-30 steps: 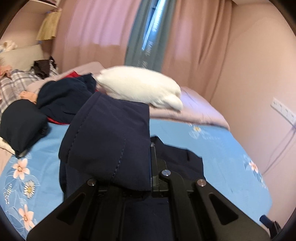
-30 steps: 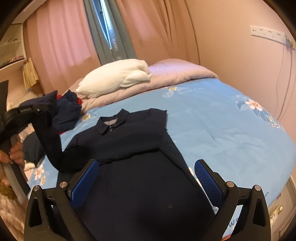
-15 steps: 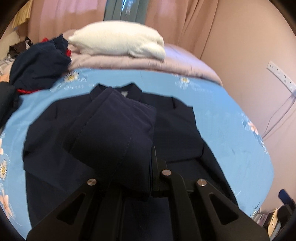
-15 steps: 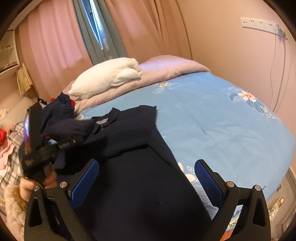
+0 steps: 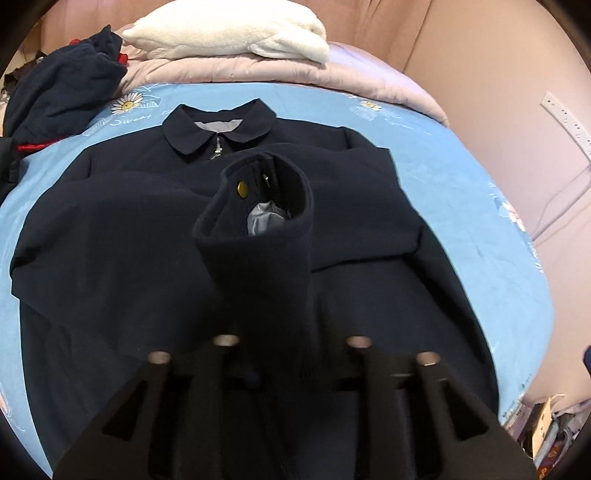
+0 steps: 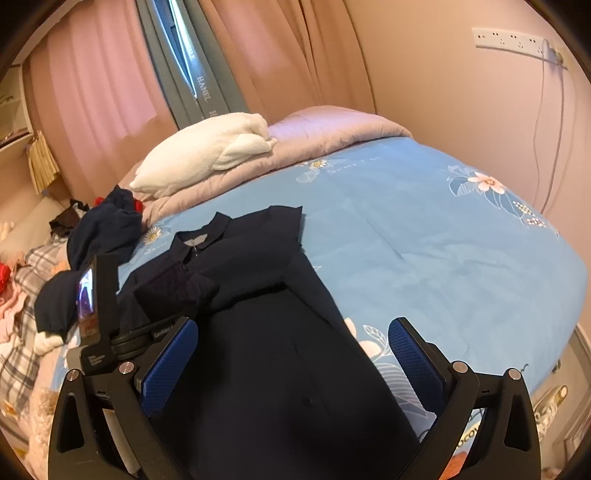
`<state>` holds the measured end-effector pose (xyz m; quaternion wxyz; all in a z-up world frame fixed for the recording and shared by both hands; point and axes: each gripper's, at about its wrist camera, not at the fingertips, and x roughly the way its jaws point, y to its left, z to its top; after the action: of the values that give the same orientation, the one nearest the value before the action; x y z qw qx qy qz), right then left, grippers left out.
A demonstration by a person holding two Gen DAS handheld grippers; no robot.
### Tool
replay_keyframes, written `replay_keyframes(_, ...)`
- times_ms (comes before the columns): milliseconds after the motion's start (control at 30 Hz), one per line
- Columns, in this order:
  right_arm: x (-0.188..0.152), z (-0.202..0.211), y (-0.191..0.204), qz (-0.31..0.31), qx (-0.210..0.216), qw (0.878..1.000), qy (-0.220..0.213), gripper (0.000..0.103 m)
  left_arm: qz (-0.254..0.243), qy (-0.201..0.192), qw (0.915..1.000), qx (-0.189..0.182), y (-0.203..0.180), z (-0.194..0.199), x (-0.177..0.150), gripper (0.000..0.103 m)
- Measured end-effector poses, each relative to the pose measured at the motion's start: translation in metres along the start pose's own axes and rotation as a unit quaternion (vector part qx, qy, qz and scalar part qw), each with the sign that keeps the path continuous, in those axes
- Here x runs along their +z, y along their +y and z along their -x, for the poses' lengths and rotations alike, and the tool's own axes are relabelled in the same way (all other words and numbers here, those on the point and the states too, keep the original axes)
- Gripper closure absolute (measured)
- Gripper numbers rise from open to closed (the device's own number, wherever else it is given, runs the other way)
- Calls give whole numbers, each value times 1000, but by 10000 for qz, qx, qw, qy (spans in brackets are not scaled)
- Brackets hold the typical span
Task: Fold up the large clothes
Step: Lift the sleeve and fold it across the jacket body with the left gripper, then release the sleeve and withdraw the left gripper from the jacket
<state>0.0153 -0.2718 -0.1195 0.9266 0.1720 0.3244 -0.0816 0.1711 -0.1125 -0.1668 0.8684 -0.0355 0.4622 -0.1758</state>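
Left tongs [image 5: 291, 343] are opening, the sleeve cuff [image 5: 266, 195] between them, laid across the dark jacket [image 5: 110, 229] on the bed [image 6: 424, 236]. Right tongs [image 6: 291, 365] hover spread, empty. Sleeve fold looks finished; next, probably fold the body toward the collar [image 5: 221, 133].

The coat [image 5: 147, 229] lies on the bed [image 6: 424, 236], pillow [image 5: 229, 33] behind.

Left gripper [image 5: 291, 343] lowered sleeve [image 5: 258, 229] across jacket [image 5: 110, 229] chest; jaws now opening, sleeve between them.

Navy jacket [image 6: 273, 332] lies flat on blue floral bedsheet [image 6: 424, 251], sleeve folded across.
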Motion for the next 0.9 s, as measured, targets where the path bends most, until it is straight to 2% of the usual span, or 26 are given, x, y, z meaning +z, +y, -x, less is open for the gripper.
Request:
replay_keyframes(67, 0, 0, 0, -4, 0, 10000, -3, 1, -38, -90, 9999, -83, -2, 11, 0, 36)
replay_keyframes(100, 0, 0, 0, -9, -2, 10000, -4, 1, -56, -152, 9998, -140, -3, 17, 0, 30)
replay_keyframes(233, 0, 1, 1, -4, 5, 10000, -23, 1, -111, -400, 9986, -313, -4, 54, 5, 24)
replay_keyframes(333, 0, 2, 1, 22, 20, 10000, -37, 1, -54, -771, 9967, -261, 6, 89, 9, 15)
replay_keyframes(500, -1, 1, 2, 25, 68, 10000, -43, 1, 365, -1166, 9924, 172, 46, 140, 10, 12)
replay_keyframes(633, -1, -3, 4, 42, 123, 9999, 9, 1, 844, -1487, 9835, 585, 89, 178, 2, 9)
replay_keyframes(733, -2, -5, 10, 94, 167, 9998, 36, 1, 1078, -1668, 9729, 1187, 117, 200, -9, 8)
replay_keyframes(800, -3, -7, 13, 117, 190, 9997, 67, 1, 1299, -1755, 9629, 1588, 137, 212, -21, 8)
replay_keyframes(900, -6, -12, 17, 153, 210, 9996, 136, 1, 1619, -1729, 9548, 1796, 160, 220, -38, 7)
